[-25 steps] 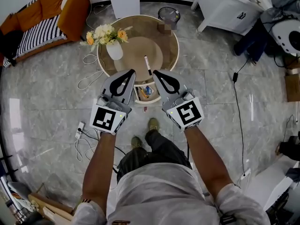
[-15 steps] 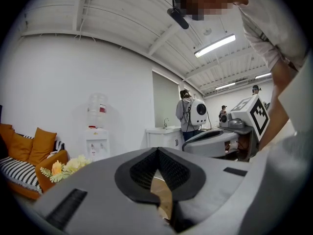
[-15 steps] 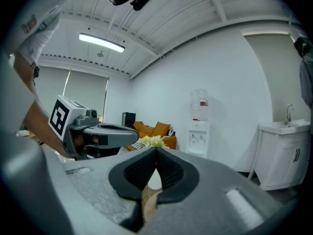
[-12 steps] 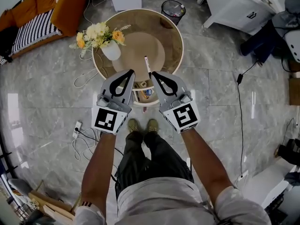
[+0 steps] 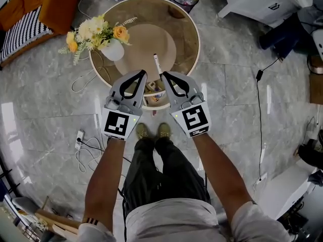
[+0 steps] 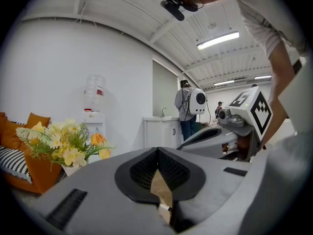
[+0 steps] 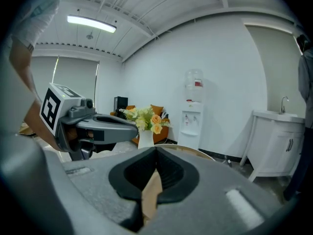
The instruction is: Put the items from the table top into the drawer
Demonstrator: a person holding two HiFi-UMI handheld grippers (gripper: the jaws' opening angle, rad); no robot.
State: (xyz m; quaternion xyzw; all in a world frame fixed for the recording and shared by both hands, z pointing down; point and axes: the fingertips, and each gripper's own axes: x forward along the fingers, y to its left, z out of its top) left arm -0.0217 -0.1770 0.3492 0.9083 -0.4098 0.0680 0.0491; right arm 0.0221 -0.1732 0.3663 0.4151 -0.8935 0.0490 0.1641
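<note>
The pen [image 5: 157, 64] is the one loose item you have left on the tabletop [image 5: 184, 32]. It lies flat near the front edge, pointing roughly away from you. Its near end reaches in between the tips of your two tools. Just in front of it the drawer [image 5: 151, 105] stands pulled out from under the tabletop, with a few small things already in it, orange and blue among them. What they are is too small to tell.

Your left tool [image 5: 143, 73] and right tool [image 5: 163, 75] sit side by side over the drawer's two sides, the tips at the table's edge. Both are pressed together with nothing between the pads. Each gripper view shows only tabletop through the slit below the tips.

Farther back on the left, a white vase [image 5: 113, 51] of flowers stands well apart from the pen and out of your way.

By the look of it you are at the reach for the pen, with the drawer ready to take it. The next move calls for one spread tool. The right seems the handier, since the pen's near end lies just beside its tip. Bring the jaws across the shaft rather than along it, and get the pads low enough to catch it, because a thin round pen lying flat can roll or squirt out as you close. After that it is a short carry back and a release over the drawer.
</note>
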